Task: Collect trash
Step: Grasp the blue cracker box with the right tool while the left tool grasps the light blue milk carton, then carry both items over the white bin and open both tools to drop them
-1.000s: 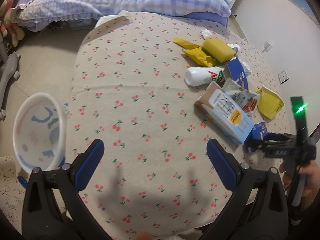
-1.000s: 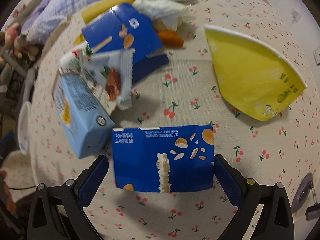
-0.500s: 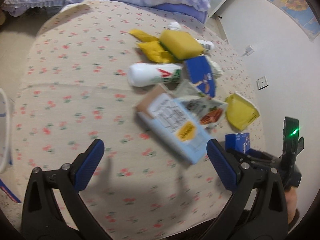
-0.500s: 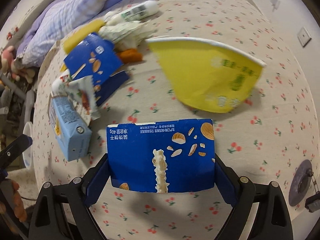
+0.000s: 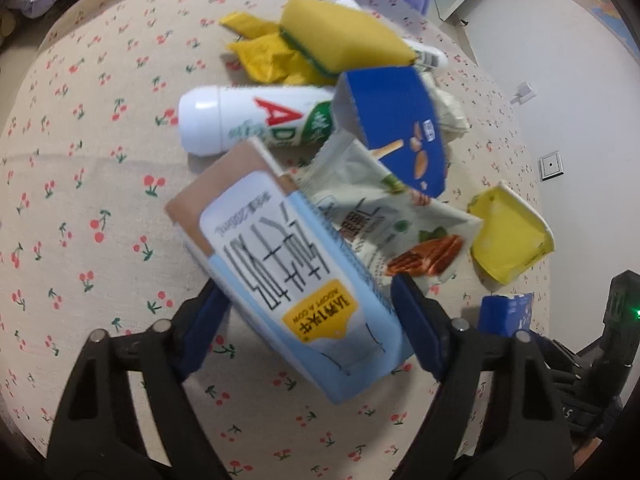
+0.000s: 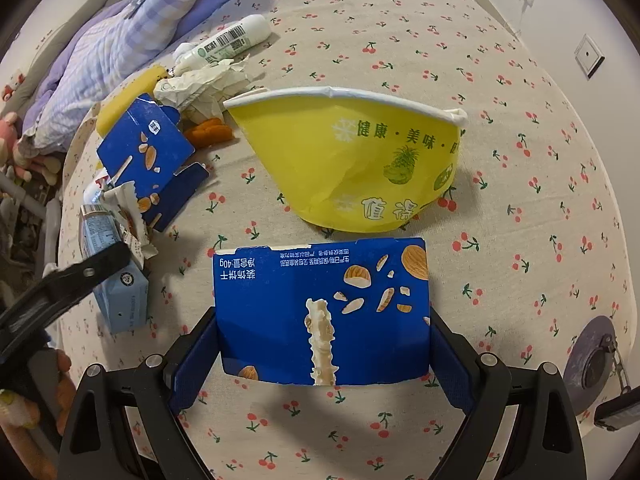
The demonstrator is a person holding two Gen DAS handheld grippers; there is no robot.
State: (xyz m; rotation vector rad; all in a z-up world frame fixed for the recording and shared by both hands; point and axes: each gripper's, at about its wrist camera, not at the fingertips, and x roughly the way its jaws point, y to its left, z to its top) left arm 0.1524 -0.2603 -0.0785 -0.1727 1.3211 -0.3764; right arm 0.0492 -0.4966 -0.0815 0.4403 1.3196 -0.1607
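A light blue milk carton lies tilted on the cherry-print tablecloth, at the near edge of a trash pile. My left gripper straddles it from above; its jaws are closing, with the pads close beside the carton's sides. My right gripper is shut on a flattened blue biscuit box, which casts a shadow on the cloth. Just beyond it lies a crushed yellow paper cup. The pile also holds a white bottle, a yellow sponge, a torn blue box and a nut wrapper.
Crumpled paper, an orange scrap and a second white bottle lie at the pile's far side. A bed with a lilac checked quilt stands behind the table. The cloth's right part is bare.
My left gripper swung from the bare cloth over to the pile, sank over the milk carton, and its jaws narrowed. My right gripper closed on the blue box and shifted toward the yellow cup.
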